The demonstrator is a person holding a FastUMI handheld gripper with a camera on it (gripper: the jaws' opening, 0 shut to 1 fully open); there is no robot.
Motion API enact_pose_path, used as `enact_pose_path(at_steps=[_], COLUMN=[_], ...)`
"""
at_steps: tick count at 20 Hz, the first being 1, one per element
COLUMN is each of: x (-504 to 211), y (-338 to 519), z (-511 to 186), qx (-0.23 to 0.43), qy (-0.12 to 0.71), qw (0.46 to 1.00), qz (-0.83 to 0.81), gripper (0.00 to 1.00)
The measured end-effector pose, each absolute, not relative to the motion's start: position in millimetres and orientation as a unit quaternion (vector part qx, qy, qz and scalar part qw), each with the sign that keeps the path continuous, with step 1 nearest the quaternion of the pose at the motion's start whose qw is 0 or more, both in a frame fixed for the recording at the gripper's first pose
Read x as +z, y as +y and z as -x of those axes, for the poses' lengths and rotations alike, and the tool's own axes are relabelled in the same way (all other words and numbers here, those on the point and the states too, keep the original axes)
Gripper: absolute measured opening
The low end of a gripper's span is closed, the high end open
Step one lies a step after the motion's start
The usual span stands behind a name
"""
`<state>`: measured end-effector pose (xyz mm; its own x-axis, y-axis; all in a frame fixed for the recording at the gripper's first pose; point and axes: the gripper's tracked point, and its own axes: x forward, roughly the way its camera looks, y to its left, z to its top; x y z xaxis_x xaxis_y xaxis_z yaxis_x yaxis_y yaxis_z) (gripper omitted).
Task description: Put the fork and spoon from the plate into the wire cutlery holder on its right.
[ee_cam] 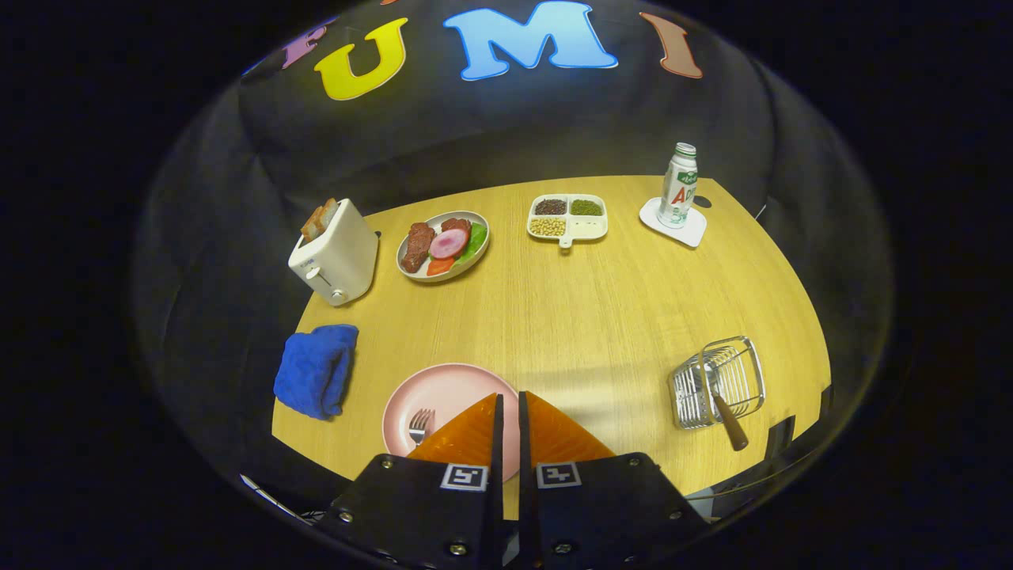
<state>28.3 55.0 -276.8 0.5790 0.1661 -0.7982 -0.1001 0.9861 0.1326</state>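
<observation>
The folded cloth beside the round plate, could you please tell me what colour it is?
Blue; the folded cloth shows best in the gripper view, left of the pink plate.

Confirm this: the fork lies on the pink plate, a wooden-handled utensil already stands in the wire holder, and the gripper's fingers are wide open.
One error: in the gripper view the gripper has its fingers nearly closed, holding nothing. The fork does lie on the pink plate, and a wooden-handled utensil stands in the wire holder.

The plate (pixel 443 396) is sitting right at the tongs (pixel 509 400), fork (pixel 420 426) lying on it. Wire cutlery holder (pixel 718 381) is sitting at 3 o'clock from the plate, a handle sticking out of it; cloth (pixel 316 370) at 9, toaster (pixel 335 252) at 11.
</observation>
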Motion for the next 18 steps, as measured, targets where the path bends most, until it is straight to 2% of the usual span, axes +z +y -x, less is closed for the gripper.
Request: enact_pose_path(at_steps=[10,12,15,18], x=[-332.4,-347.3,-371.5,-389.1], y=[136.5,143.6,153.3,159.9], z=[-5.6,-0.5,11.2,21.3], qx=[0.133,0.135,0.140,0.142], qy=[0.509,0.522,0.549,0.569], qw=[0.850,0.842,0.824,0.810], qz=[-0.026,-0.020,-0.015,-0.011], gripper=[0.09,0.12,0.26,0.28])
